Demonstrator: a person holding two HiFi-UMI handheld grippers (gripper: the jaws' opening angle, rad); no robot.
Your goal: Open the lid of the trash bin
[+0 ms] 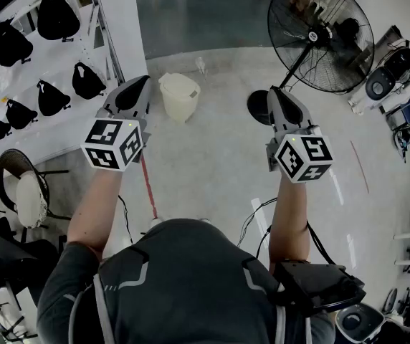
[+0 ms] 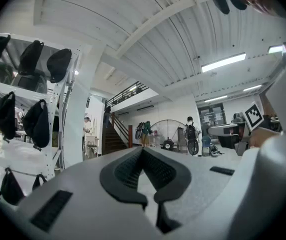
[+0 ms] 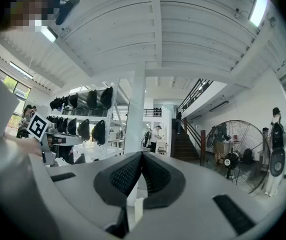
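A cream trash bin (image 1: 179, 95) stands on the pale floor ahead of me, its lid down. In the head view my left gripper (image 1: 136, 86) is held at chest height, just left of the bin and well above it. My right gripper (image 1: 274, 96) hovers to the bin's right at about the same height. Both point level across the room, so the bin is in neither gripper view. In the left gripper view the left gripper (image 2: 142, 150) has its dark pads pressed together with nothing between them. The right gripper (image 3: 142, 155) is likewise shut and empty.
A large floor fan (image 1: 320, 36) stands at the back right, its base close to my right gripper. A white rack of black bags (image 1: 51, 95) runs along the left beside a white column (image 1: 121, 20). A red line (image 1: 148, 188) marks the floor. A staircase (image 2: 114, 137) and standing people are far off.
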